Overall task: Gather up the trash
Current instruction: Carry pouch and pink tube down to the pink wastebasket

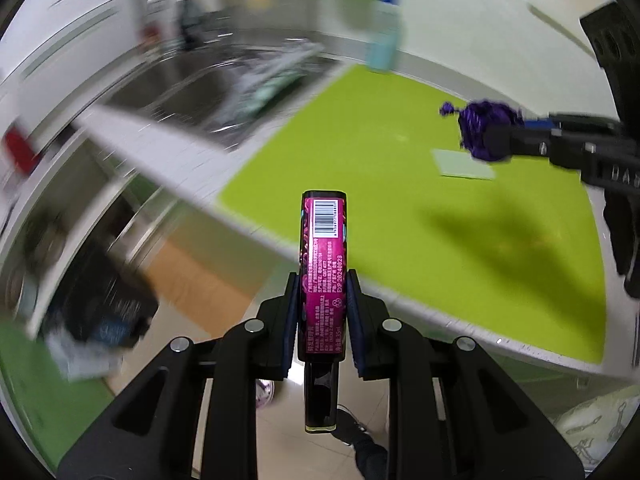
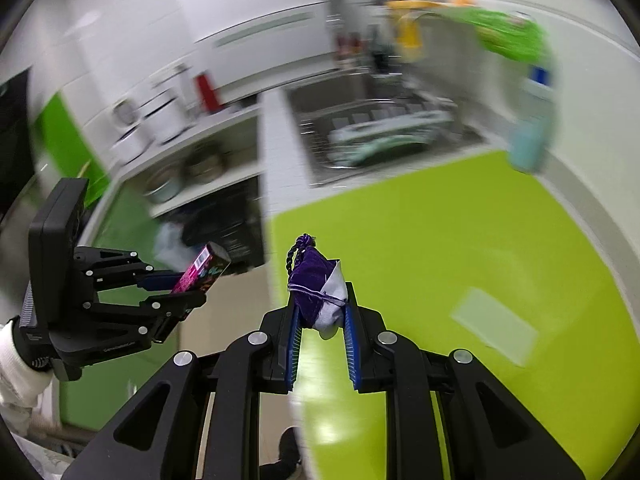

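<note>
My left gripper (image 1: 322, 294) is shut on a flat magenta box (image 1: 322, 248) with a barcode and holds it in the air past the counter's front edge; gripper and box (image 2: 202, 270) also show in the right wrist view. My right gripper (image 2: 322, 308) is shut on a crumpled purple and white pouch (image 2: 316, 284) with a braided cord, above the lime-green mat (image 2: 440, 240). In the left wrist view the pouch (image 1: 480, 128) hangs over the mat (image 1: 360, 168) at the right. A pale flat paper (image 1: 464, 164) lies on the mat, also in the right wrist view (image 2: 496, 326).
A steel sink (image 1: 192, 80) with a dish rack sits left of the mat. A pale blue bottle (image 1: 384, 36) stands at the mat's back. A dark bag or bin (image 1: 108, 304) sits on the floor below the counter. Open shelves with pots (image 2: 192, 172) are at the left.
</note>
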`<state>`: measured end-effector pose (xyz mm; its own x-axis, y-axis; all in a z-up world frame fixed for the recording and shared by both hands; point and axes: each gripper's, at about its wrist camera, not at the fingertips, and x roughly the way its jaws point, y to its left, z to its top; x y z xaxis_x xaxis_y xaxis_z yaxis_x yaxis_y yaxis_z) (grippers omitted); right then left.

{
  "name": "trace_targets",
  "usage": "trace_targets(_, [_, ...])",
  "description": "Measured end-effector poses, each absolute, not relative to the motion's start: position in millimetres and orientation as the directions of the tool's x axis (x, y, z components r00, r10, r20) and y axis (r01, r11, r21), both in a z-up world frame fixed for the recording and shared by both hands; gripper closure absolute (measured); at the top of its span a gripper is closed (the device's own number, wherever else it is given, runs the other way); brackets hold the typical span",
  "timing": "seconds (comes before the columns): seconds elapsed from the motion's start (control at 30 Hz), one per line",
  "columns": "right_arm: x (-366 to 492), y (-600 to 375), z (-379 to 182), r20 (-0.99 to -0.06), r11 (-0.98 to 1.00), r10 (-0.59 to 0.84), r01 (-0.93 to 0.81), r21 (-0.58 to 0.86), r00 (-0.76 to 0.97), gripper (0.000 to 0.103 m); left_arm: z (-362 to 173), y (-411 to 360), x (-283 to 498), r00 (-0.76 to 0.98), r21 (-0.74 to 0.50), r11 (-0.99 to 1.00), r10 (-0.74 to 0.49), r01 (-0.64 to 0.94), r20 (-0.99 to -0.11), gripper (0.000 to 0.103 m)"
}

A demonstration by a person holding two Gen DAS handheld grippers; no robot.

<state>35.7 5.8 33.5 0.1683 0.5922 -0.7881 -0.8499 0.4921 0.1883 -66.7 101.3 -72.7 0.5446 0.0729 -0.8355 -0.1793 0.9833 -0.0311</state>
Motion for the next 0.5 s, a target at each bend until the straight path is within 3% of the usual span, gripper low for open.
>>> trace_targets(0.3, [-43.7,111.1,-2.9,-0.812,0.274,0.583,-0.937,0.216,-0.017,0.085,-95.8,164.4,-173.7,0.495,-0.053,0.869,0.229,-0.492,-0.838,0.081])
trace_targets(0.5, [-86.2,176.9,-68.3,-0.858,0.191,0.506,-0.958,0.212,-0.088,0.085,-149.5,205.6,-223.5,0.427,-0.079,0.765,0.267,-0.639,-0.864,0.081])
